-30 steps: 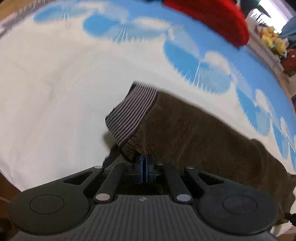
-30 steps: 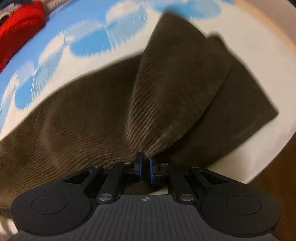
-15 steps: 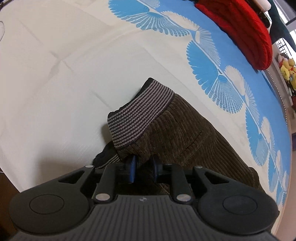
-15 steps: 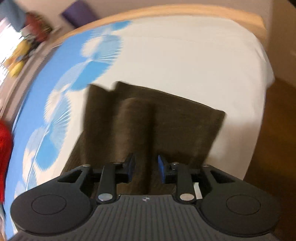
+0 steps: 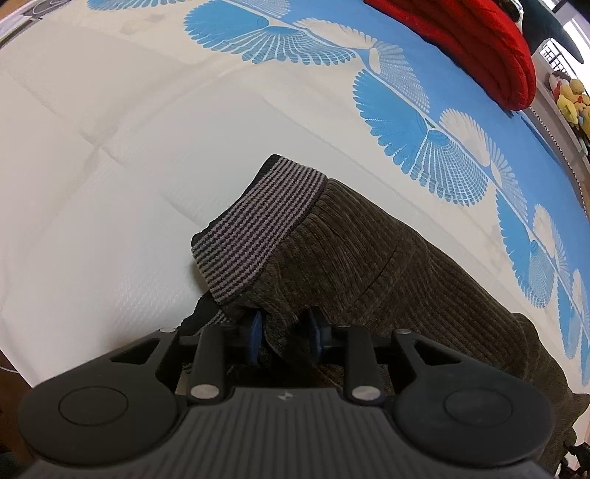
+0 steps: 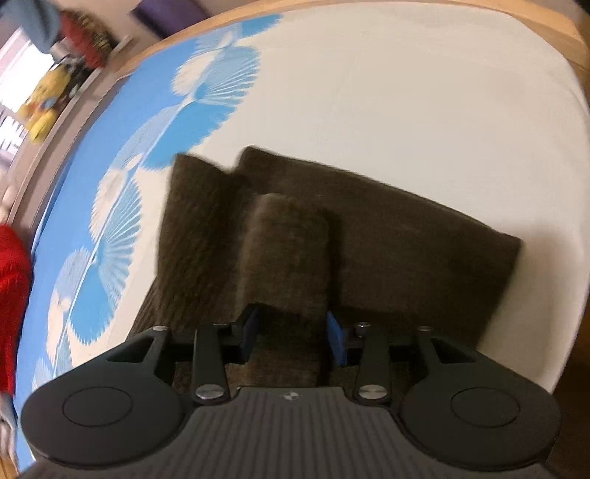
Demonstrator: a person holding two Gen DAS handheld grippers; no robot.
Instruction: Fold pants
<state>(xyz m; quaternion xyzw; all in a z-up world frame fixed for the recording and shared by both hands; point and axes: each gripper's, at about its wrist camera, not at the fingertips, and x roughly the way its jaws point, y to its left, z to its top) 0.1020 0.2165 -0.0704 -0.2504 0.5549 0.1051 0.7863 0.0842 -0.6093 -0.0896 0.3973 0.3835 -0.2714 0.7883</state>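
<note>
Brown corduroy pants (image 5: 368, 265) lie on a bed. Their grey-and-black striped waistband (image 5: 258, 228) stands bunched up at the left end. My left gripper (image 5: 284, 333) is open, its blue pads (image 5: 254, 331) either side of a fold of the fabric just below the waistband. In the right wrist view the leg ends (image 6: 332, 228) lie in folds near the bed's corner. My right gripper (image 6: 291, 337) is open, and a raised ridge of fabric (image 6: 287, 250) sits between its pads.
The bed sheet (image 5: 110, 147) is white with a blue fan pattern (image 5: 424, 110). A red blanket (image 5: 479, 44) lies at the far side. Stuffed toys (image 5: 568, 99) sit on a shelf beyond. The wooden bed frame (image 6: 534, 14) and floor (image 6: 575, 368) show at the right.
Both grippers were shut on the pants a second ago and have opened, letting the fabric go. The leg ends have dropped onto the bed.
</note>
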